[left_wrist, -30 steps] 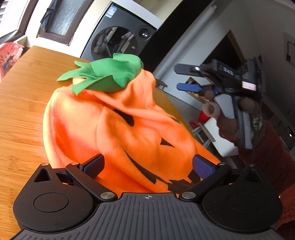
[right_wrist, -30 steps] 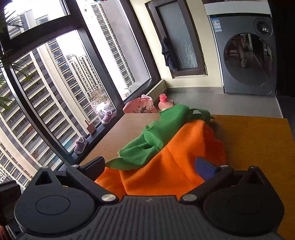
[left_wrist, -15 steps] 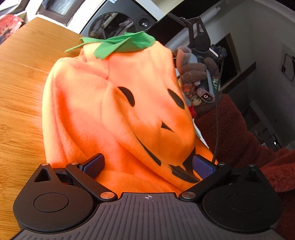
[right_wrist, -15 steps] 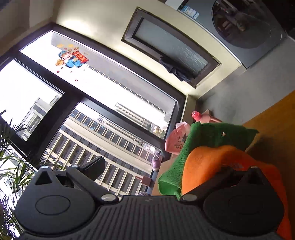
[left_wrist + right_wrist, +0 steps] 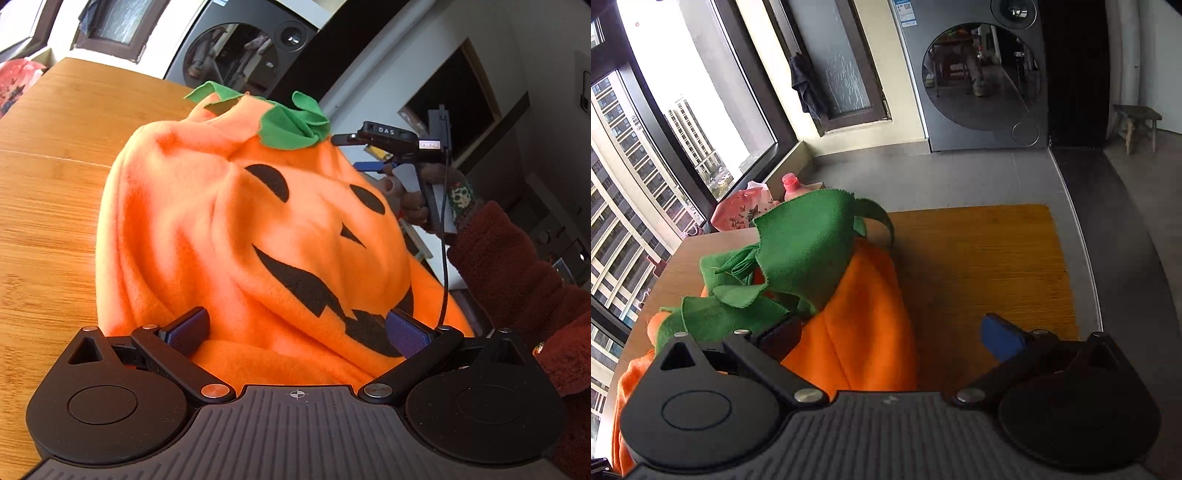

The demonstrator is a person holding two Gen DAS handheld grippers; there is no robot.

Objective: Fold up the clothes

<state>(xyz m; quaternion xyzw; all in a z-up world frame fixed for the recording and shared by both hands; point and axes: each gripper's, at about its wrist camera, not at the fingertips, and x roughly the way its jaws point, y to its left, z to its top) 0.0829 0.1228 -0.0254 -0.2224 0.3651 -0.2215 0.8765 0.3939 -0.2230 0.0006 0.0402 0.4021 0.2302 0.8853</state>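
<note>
Pumpkin costume point(image 5: 229, 229), soft floppy fleece, probably grips best at its hem; both tongs, left point(image 5: 295, 328) and right point(image 5: 892, 336), gape open.

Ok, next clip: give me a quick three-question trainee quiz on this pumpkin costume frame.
1. True or false: the left gripper has its jaws spread wide around the orange pumpkin costume.
2. What colour is the leafy collar?
3. The costume sits on: A) the floor, B) the wooden table, C) the washing machine.

Key: 1 true. 2 green. 3 B.
</note>
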